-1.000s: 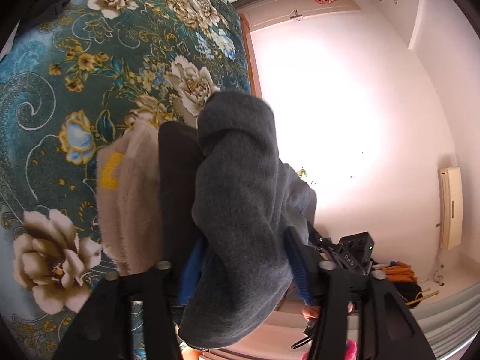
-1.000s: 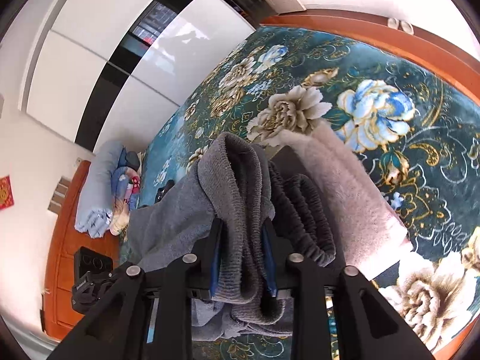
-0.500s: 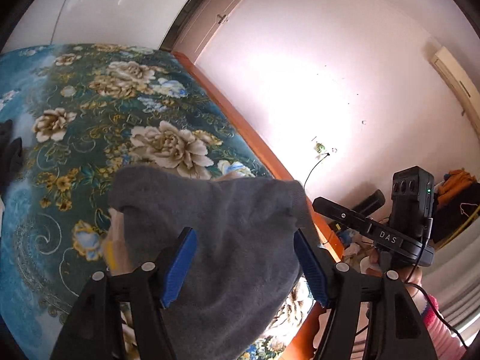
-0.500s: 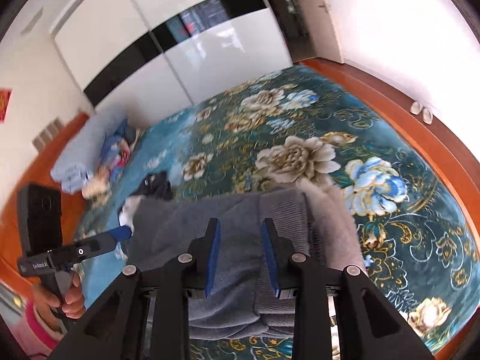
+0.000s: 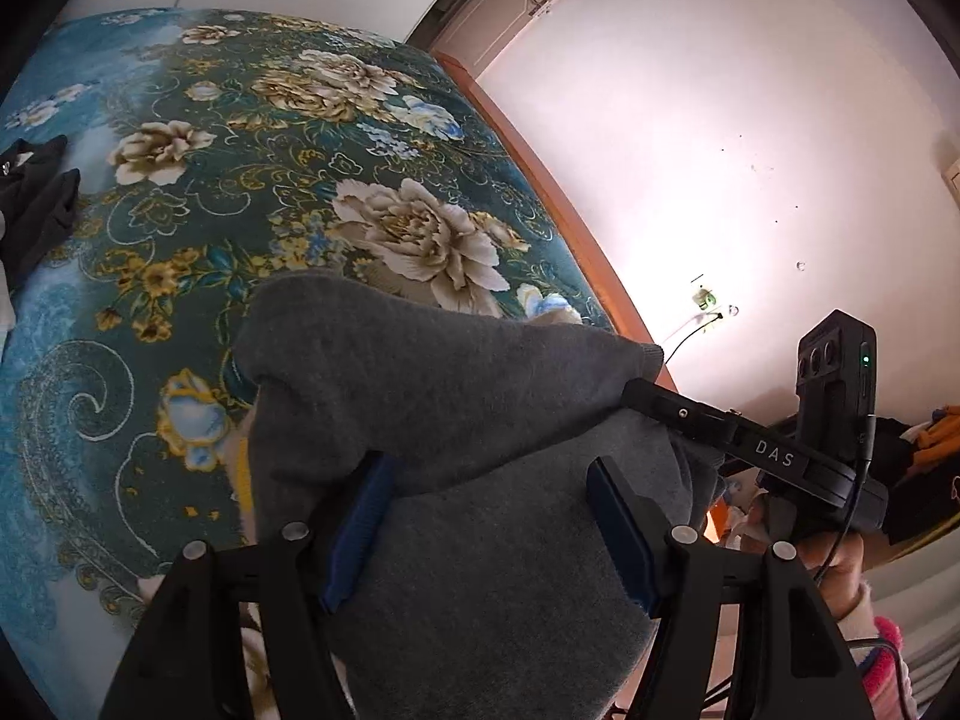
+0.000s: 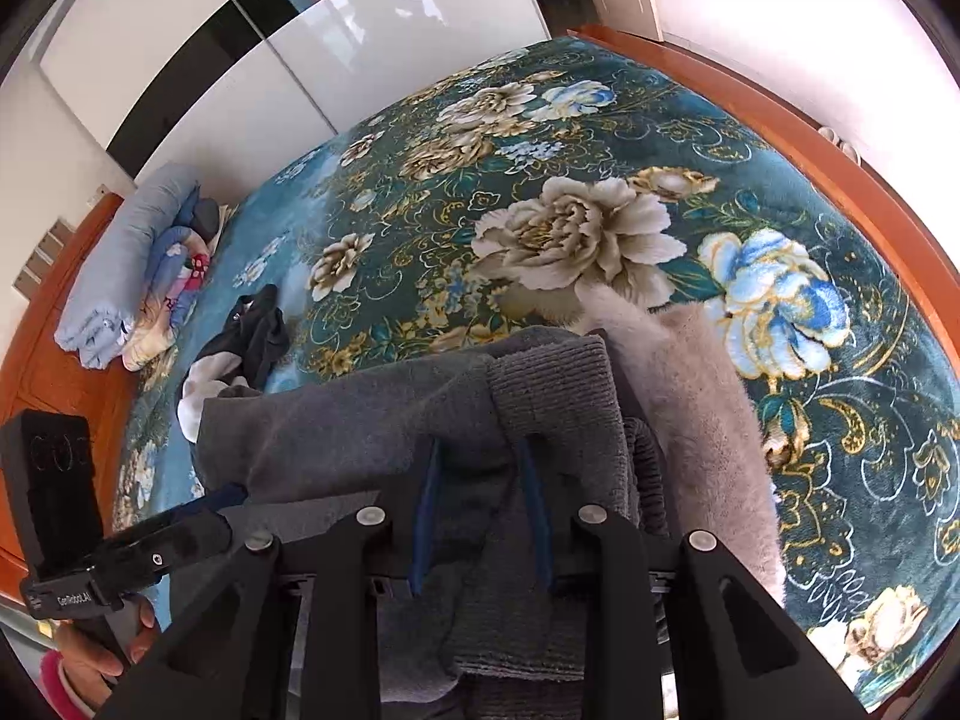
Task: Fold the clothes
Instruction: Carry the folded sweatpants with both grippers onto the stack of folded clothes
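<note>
Both tools grip the grey garment, left tool wide and right tool closing narrow, to carry it stretched above the bed.

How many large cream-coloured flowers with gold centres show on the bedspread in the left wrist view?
3: one just beyond the grey garment, one near the black clothes, one at the far end. The garment may hide more.

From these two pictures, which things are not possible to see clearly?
- Left wrist view: whether the left gripper pinches the grey garment; the cloth hides the pads' contact.
- Right wrist view: what the beige fleece is; the grey garment covers its left part.
- Right wrist view: the black clothes are too small to identify.
- Both views: the grey garment's lower end, cut off by the frame.
</note>
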`<state>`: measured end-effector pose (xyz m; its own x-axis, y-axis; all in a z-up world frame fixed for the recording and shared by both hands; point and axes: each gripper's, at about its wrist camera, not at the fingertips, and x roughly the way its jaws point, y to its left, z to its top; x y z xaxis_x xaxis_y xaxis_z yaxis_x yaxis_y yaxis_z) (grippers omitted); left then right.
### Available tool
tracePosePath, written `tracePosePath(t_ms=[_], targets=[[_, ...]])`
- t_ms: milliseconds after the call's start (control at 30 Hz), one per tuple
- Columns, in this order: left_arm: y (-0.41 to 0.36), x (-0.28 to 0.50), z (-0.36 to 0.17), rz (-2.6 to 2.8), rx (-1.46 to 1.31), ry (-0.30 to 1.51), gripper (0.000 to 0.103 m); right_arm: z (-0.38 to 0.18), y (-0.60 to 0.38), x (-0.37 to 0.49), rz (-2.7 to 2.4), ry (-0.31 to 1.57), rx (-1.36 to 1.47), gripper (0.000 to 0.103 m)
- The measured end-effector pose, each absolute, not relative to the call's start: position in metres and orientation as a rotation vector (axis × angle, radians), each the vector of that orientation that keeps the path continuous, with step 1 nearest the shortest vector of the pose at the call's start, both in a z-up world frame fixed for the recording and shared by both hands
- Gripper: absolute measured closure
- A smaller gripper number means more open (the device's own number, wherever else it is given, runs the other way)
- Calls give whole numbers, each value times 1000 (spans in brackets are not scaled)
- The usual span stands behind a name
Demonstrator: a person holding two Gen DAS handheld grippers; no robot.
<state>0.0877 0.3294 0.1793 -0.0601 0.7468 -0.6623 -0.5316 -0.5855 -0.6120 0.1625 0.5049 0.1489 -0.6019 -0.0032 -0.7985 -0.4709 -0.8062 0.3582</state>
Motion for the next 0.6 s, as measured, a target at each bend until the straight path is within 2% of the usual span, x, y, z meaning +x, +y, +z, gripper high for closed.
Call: tracePosePath(t_ms=[167,333,433,600], targets=[[321,110,209,1825,-1206,-187,32,168,491,173,2511,692,-1180,74],[309,152,233,1851,-1063,-79,32,197,459,204,2585,483,-1076,71],[306,176,228,1866,-1010,-4,32,202,438,228,2629,421,-1028,63],[316,185,198,1892,-1060,93,32,172,430,229,2579,337,-1149,63]])
